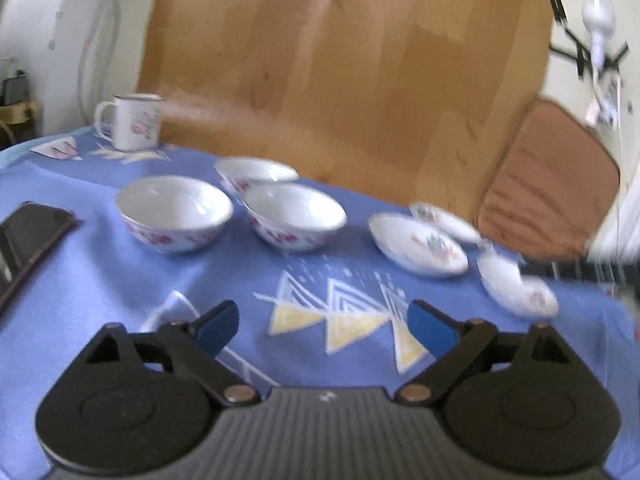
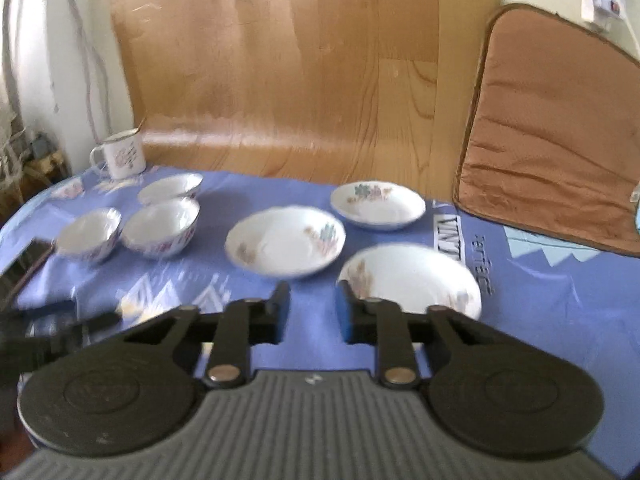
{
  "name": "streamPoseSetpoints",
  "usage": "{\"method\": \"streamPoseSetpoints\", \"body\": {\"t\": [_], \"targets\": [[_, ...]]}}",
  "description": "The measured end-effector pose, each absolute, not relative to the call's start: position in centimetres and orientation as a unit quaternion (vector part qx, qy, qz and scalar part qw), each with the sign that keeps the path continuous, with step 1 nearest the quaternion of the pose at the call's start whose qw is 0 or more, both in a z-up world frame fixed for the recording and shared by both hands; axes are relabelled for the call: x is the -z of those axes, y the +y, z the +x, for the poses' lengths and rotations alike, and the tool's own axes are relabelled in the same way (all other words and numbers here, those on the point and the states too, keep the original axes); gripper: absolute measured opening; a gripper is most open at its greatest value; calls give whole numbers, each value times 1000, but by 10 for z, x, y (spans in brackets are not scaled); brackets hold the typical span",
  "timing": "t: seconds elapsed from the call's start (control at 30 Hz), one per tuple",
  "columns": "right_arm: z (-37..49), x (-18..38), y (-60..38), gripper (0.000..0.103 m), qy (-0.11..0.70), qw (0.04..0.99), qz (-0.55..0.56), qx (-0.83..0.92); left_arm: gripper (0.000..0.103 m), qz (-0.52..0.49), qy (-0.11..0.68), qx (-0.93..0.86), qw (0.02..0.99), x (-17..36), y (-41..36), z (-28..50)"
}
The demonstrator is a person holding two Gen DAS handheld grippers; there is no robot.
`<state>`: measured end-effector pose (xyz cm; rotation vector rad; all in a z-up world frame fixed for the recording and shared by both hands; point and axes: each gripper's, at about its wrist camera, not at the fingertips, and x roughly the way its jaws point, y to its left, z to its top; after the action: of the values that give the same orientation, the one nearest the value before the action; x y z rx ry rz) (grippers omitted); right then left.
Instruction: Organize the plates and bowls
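Blue cloth (image 2: 540, 320) covers the table, wood panel behind; our dishes sit sorted by kind already, which is prob. why stacking looks like the next job. Three bowls (image 2: 160, 228) cluster mid-left in the right wrist view, three plates (image 2: 286, 242) spread centre to lower right, none stacked yet; mug (image 2: 122, 158) stands apart, upper left. Our right gripper (image 2: 312, 312) has its jaws narrowed to a small gap w/ nothing between, just beside the nearest plate's rim. Our left gripper (image 1: 324, 328) hangs wide apart, empty, over bare cloth in front of the bowls, so we judge it's lining up a bowl.
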<state>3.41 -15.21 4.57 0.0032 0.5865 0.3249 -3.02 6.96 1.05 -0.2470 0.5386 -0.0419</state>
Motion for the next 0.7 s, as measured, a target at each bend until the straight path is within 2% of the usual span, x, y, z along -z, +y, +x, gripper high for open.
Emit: {"method": "streamPoseSetpoints", "body": {"t": [0.13, 0.5, 0.7], "targets": [[46, -51, -158, 21, 303, 935, 71, -170, 85, -98, 306, 13, 947, -5, 61, -17], [-18, -14, -139, 23, 286, 943, 68, -155, 83, -41, 321, -20, 946, -4, 43, -14], [-29, -6, -161, 25, 278, 951, 81, -108, 84, -28, 322, -11, 946, -8, 21, -6]]}}
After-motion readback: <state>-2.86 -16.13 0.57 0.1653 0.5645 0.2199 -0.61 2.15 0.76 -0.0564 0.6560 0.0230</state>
